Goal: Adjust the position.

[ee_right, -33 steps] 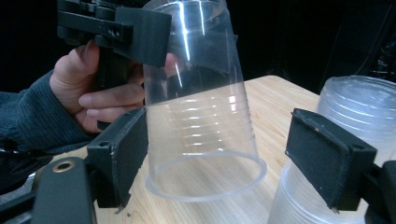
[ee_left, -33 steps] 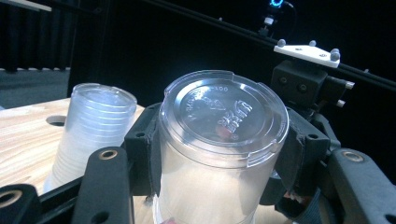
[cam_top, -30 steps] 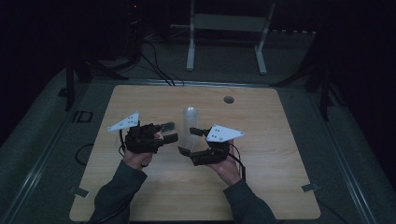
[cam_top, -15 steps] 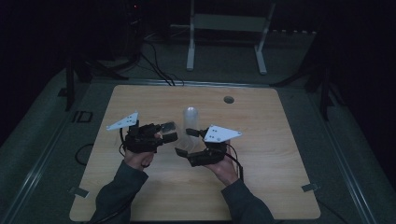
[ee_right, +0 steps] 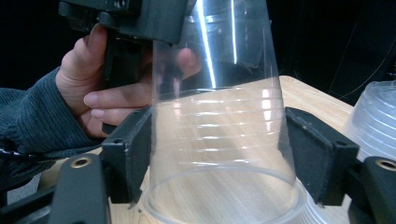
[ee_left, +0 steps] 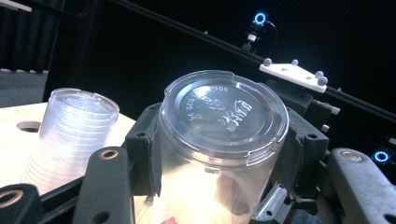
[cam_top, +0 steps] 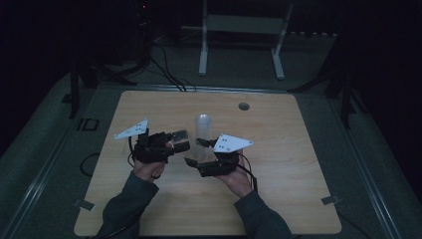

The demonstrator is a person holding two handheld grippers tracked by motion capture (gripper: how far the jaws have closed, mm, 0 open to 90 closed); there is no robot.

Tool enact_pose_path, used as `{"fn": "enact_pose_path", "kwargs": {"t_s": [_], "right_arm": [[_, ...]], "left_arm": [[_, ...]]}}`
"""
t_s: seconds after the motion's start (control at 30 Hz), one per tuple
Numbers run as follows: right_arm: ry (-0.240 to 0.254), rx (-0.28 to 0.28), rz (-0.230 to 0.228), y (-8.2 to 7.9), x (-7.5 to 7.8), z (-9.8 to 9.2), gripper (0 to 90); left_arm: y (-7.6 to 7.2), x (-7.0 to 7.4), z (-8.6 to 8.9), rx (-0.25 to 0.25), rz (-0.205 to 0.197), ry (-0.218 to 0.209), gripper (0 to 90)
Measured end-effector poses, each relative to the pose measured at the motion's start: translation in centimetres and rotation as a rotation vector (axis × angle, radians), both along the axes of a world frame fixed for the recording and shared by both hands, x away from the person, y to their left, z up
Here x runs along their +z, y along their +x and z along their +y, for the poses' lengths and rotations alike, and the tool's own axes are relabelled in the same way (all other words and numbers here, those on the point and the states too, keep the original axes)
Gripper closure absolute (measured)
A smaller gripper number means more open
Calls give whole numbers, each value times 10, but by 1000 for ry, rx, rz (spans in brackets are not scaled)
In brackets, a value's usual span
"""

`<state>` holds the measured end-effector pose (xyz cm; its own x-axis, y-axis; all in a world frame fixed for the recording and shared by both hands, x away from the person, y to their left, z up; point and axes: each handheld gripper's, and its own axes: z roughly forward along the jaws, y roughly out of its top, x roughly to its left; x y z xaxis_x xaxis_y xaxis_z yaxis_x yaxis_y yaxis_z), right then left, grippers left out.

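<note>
Both grippers' fingers [ee_right: 308, 154] clamp 1 clear cup [ee_right: 219, 140].

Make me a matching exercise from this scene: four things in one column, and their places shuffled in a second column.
1. single clear cup
2. stack of cups
3. round hole
4. white stand

A. on the floor beyond the table
B. clamped in the left gripper
C. upside down on the tabletop
D. in the tabletop near its far edge

Pairs: 1-B, 2-C, 3-D, 4-A
</note>
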<state>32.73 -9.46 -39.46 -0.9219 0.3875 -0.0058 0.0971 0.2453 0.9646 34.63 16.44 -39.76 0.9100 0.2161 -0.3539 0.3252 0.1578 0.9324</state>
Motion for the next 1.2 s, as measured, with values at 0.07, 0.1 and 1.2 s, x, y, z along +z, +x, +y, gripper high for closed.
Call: {"fn": "enact_pose_path", "kwargs": {"t_s": [0.07,0.1,1.2], "right_arm": [[-1,0,2,0,0,0,284],[-3,0,2,0,0,0,284],[-69,-26,-1,2,-3,-8,295]], "left_arm": [[0,0,0,-2,2,3,412],[0,0,0,-2,2,6,408],[-8,16,13,102,-58,184,233]]}}
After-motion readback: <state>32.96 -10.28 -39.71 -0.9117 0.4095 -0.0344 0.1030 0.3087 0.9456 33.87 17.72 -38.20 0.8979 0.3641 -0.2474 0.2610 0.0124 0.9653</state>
